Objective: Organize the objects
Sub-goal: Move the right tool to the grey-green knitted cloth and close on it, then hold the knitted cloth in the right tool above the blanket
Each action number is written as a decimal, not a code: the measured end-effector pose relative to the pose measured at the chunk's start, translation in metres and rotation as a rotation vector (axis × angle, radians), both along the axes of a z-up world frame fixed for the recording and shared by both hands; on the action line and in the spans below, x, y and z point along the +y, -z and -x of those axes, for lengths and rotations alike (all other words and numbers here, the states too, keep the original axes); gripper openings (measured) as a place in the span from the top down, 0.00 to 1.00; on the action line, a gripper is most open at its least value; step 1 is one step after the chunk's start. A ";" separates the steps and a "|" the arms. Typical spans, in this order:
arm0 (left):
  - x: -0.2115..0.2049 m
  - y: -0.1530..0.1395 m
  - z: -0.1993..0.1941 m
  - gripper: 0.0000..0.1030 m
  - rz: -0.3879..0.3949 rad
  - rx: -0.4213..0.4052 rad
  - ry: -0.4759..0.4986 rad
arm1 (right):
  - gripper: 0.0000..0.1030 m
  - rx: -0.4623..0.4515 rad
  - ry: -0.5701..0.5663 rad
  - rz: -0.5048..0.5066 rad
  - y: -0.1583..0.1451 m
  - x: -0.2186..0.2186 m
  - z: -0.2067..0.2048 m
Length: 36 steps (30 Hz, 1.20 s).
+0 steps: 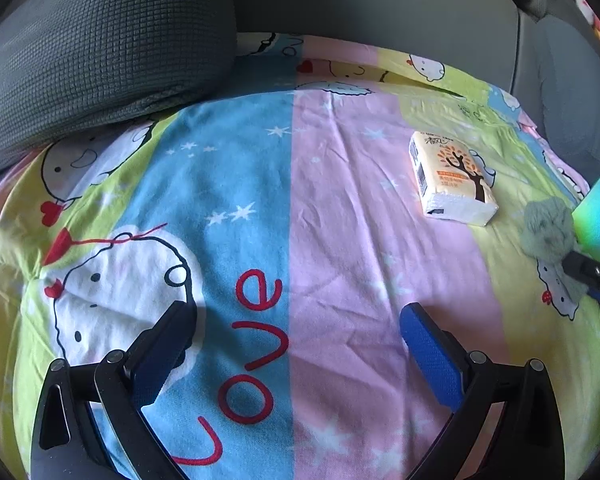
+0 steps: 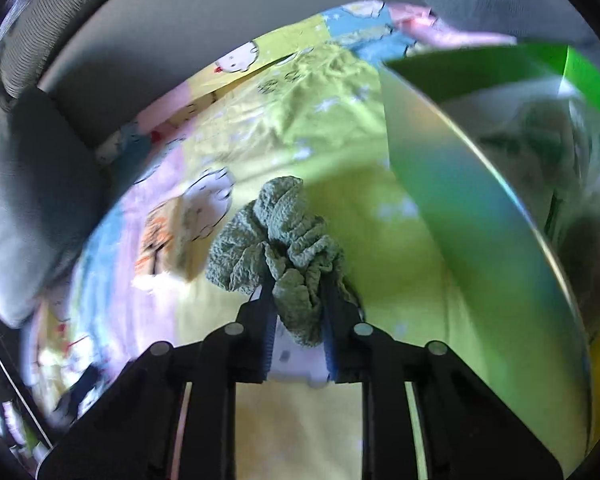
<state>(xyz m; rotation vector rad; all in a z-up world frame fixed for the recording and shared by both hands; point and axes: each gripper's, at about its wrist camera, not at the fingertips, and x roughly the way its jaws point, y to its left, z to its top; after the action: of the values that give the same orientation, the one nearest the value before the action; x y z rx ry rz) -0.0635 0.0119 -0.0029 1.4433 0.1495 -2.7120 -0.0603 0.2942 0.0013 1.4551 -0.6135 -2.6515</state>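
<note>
2 grippers are at work over a cartoon bedsheet (image 1: 332, 216). The right gripper (image 2: 296, 292) has its fingers closed narrow on a green knitted scrunchie (image 2: 284, 236), which is bunched between the pads and lifted above the yellow part of the sheet. The left gripper (image 1: 296, 320) hangs with its fingers wide apart and holds nothing.

I judge that the step in hand is to carry the scrunchie to the shiny green box (image 2: 480, 208) just to the right of it. To do this well, the grip should stay firm, because the soft cloth can slip out. The scrunchie should pass above the near wall of the box before the fingers open, so that it falls inside and does not catch on the edge. The tissue pack (image 1: 452, 178) lies on the sheet, well apart from the left gripper, and looks like the next thing to collect.

The right wrist view is blurred, so the tissue pack there is only an orange and white smear. What is inside the box is hard to make out; I see only pale and dark shapes. In the left wrist view, only 1 corner of the box shows at the edge. A grey cushion (image 1: 96, 52) lies at the back of the sheet.
</note>
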 end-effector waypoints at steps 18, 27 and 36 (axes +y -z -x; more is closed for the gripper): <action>-0.001 0.000 0.000 0.01 -0.003 0.000 0.000 | 0.79 -0.094 -0.068 -0.004 0.000 -0.041 -0.023; 0.000 0.000 0.001 0.01 -0.004 0.000 -0.001 | 0.80 -0.094 -0.069 -0.002 0.001 -0.039 -0.025; -0.001 0.000 0.000 0.00 -0.004 0.000 -0.001 | 0.80 -0.093 -0.075 -0.016 0.001 -0.039 -0.025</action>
<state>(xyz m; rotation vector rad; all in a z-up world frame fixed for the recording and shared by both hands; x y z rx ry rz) -0.0640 0.0112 -0.0028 1.4438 0.1558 -2.7128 -0.0352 0.2548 0.0007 1.5804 -0.5343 -2.5502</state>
